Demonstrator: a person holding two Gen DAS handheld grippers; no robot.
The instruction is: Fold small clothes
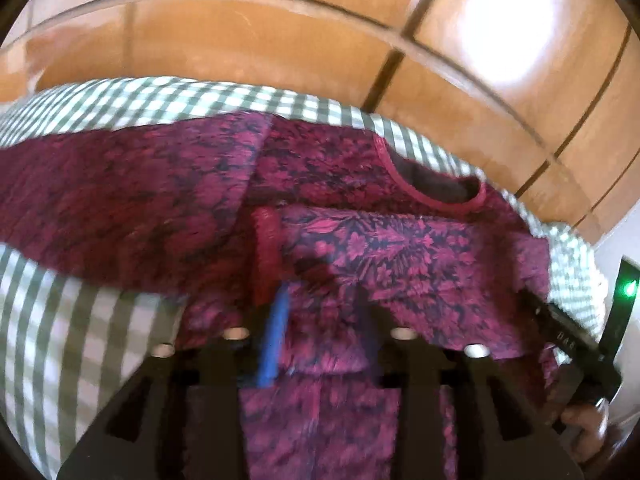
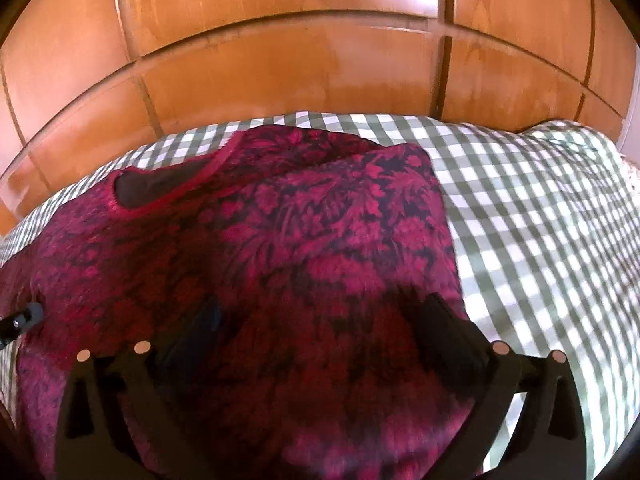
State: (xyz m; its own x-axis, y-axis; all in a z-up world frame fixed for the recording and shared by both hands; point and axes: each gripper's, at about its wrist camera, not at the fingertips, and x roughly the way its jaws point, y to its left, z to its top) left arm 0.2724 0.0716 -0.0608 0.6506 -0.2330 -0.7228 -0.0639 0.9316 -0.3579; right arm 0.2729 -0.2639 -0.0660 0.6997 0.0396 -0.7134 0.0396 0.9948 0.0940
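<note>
Left tool (image 1: 320, 320), right tool (image 2: 320, 332): jaws parted, gripping nothing, poised above the garment.
Magenta floral top (image 2: 280, 240): soft, light, limp knit, sleeves folded inward; lies flat on green-checked cloth (image 2: 540, 220). Best pinched at hem corners or shoulders.
Beyond: glossy wooden panels (image 2: 280, 60).

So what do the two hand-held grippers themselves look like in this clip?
Both are black, angular frames with small round pale studs near the finger bases. The left hand-held gripper has a blue strip on one finger. The right hand-held gripper has plain dark fingers; seen from the left view, its body carries white lettering and a green light.
</note>
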